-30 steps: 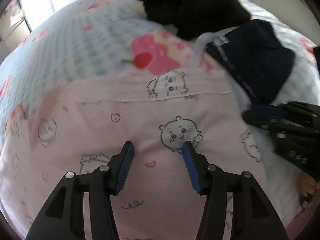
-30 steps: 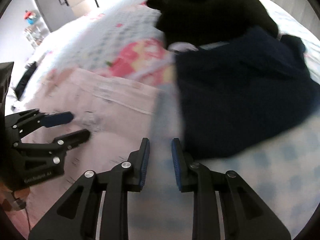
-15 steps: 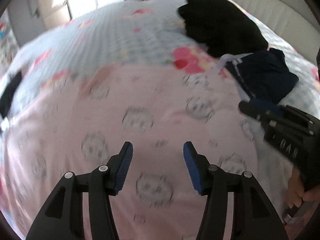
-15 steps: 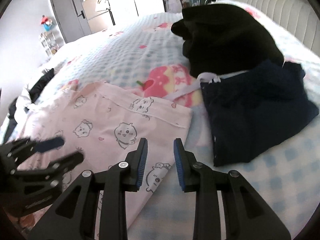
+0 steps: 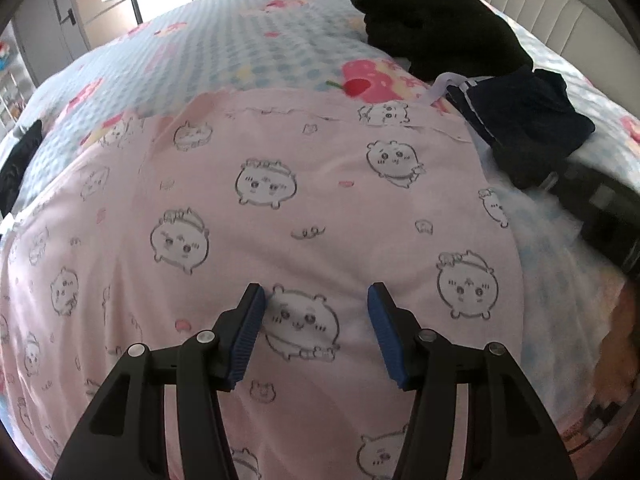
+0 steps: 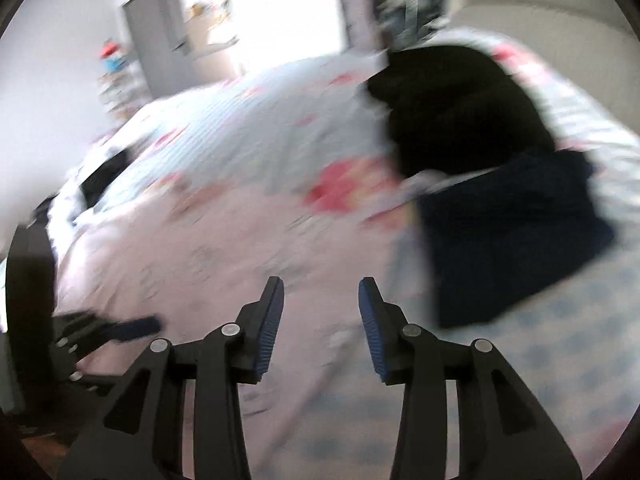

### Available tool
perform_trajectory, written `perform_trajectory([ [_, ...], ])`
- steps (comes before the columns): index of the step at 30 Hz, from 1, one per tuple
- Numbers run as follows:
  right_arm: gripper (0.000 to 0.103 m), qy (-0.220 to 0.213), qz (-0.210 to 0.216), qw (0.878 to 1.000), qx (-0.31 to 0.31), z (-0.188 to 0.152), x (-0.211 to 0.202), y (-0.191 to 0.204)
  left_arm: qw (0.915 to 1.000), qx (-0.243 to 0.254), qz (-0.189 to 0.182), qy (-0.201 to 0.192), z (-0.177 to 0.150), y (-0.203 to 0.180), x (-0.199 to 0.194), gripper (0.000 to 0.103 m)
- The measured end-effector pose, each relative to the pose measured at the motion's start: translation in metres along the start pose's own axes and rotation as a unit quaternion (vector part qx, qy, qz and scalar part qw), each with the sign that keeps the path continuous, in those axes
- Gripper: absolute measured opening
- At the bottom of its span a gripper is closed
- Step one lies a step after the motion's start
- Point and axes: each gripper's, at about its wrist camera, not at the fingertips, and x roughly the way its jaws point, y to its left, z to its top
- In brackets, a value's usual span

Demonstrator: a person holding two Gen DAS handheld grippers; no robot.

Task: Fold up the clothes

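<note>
Above pink garment [image 5: 320,208], left gripper [image 5: 316,300] tilted down, jaws apart

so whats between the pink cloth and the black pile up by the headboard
In the left wrist view, a strip of bare checked bedspread with a pink cartoon print separates the pink cloth from the black pile. The navy garment lies off to the right.

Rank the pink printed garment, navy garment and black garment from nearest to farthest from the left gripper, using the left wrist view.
1. Pink printed garment: directly beneath the left gripper.
2. Navy garment: upper right, past the pink one's edge.
3. Black garment: farthest, top right near the headboard.
</note>
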Motion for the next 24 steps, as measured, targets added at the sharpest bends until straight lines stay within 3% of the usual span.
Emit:
perform_trajectory([
  [4,0.038,0.089,-0.062,0.994,0.004,-0.015,0.037,-0.011,1.0000,0.004,-0.004,0.007,-0.006,0.002,-0.003,0.056],
  [11,0.039,0.055,-0.147,0.985,0.066,-0.021,-0.011,-0.056,0.9997,-0.006,-0.024,-0.009,-0.013,0.010,-0.018,0.056],
  [14,0.040,0.013,-0.068,0.991,0.111,-0.025,-0.040,-0.047,0.9991,-0.024,-0.023,-0.024,-0.013,0.018,-0.027,0.056],
  [17,0.040,0.009,-0.007,0.991,0.133,-0.040,-0.047,-0.019,0.9985,-0.042,-0.015,-0.031,-0.011,0.029,-0.033,0.056],
  [20,0.040,0.030,-0.017,0.995,0.091,-0.050,-0.035,0.017,0.9975,-0.065,-0.013,-0.024,-0.012,0.046,-0.035,0.056],
  [24,0.040,0.064,-0.072,0.994,0.046,-0.058,-0.011,0.038,0.9978,-0.065,-0.010,0.005,-0.029,0.052,-0.021,0.056],
])
